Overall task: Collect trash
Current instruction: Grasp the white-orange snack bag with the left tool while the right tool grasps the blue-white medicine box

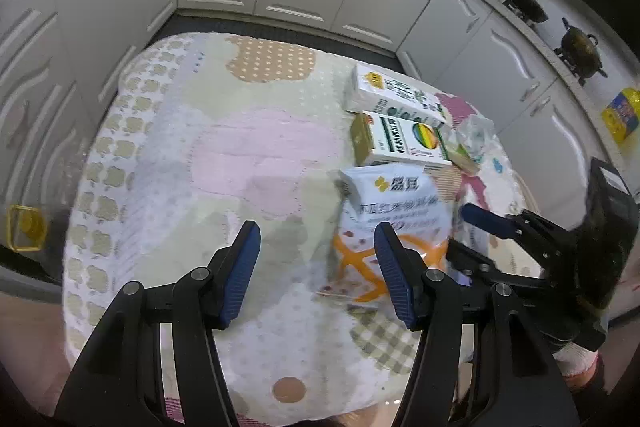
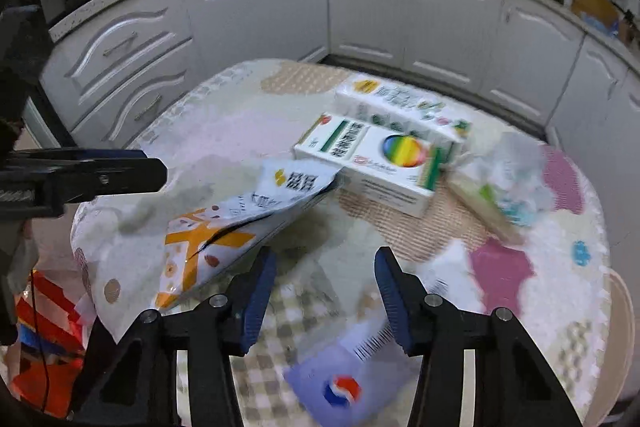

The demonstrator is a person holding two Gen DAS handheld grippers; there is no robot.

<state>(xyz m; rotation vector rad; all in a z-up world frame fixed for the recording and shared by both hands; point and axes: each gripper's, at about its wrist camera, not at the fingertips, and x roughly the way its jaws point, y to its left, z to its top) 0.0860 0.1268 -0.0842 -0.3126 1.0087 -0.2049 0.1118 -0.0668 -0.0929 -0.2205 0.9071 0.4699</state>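
You are holding both tongs, left (image 1: 316, 275) and right (image 2: 324, 291), open and empty over the worktop (image 1: 248, 147). The pouch (image 1: 390, 223) is lying nearest, boxes (image 2: 372, 155) beyond. Probably you are approaching it; next, straddle its edge and close.

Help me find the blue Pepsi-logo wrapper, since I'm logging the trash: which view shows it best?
The right wrist view: the blue Pepsi-logo wrapper lies on the table below the open right gripper, though blurred. The left wrist view shows no clear sight of it.

right gripper (image 2: 324, 263) jaws gaping, lower centre | snack bag (image 2: 240, 223) lying centre left | blue wrapper (image 2: 344, 379) sitting below | boxes (image 2: 380, 159) resting centre on worktop (image 2: 224, 123)
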